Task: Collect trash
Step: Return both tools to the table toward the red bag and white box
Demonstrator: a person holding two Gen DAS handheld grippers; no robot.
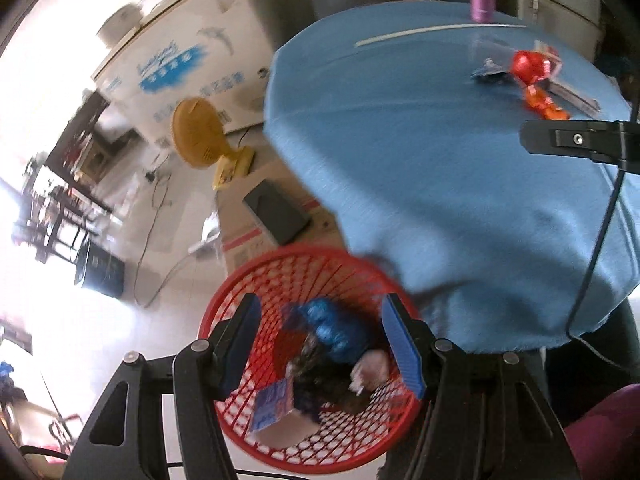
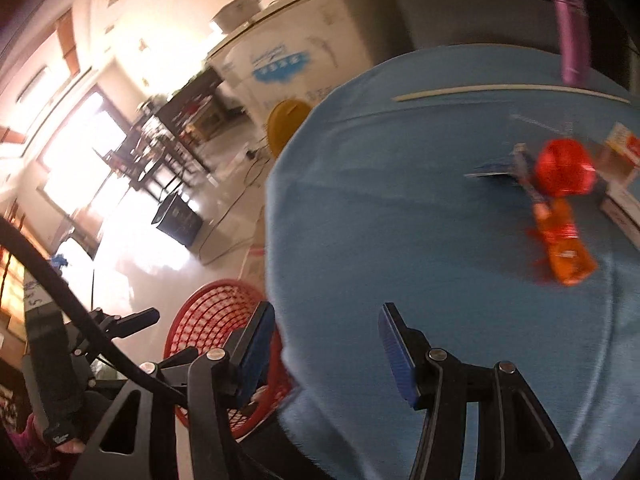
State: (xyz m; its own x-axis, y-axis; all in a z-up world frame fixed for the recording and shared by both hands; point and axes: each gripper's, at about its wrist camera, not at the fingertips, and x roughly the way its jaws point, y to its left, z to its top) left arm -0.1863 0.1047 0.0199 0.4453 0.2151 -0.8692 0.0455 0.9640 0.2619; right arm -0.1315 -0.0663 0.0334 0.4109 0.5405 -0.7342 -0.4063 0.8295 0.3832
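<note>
A red foil ball wrapper (image 2: 565, 168) and an orange snack wrapper (image 2: 564, 246) lie touching one another on the far right of a worktop (image 2: 400, 220) draped in blue cloth, the last bright litter in sight beside a small blue packet (image 2: 496, 168) and some flat cartons (image 2: 622, 200) at the right edge. Both wrappers look thin, crinkled and shiny, so they are probably very light, soft enough to crush and a little slippery. A pinch across the twisted waist of the orange wrapper, or straight across the bulge of the red ball, would likely hold best; a graze from one side might only push them along the cloth.

Below the worktop's near left edge stands a red mesh bin (image 1: 240, 304) on the floor, already holding a blue foil wrapper (image 1: 332, 328), a blue-and-white carton (image 1: 276, 404) and crumpled pale paper (image 1: 372, 368).

The left claw (image 1: 320, 344) hangs above the bin with its blue pads (image 1: 402, 344) apart and nothing between them. The right claw (image 2: 324, 352) is over the near part of the worktop, well short of the wrappers, pads likewise apart and empty.

A purple flask (image 2: 572, 32) stands at the far edge, a thin white strip (image 2: 500, 91) lying near its foot. Motion blur softens both views, so any printing on the wrappers cannot be read.
</note>
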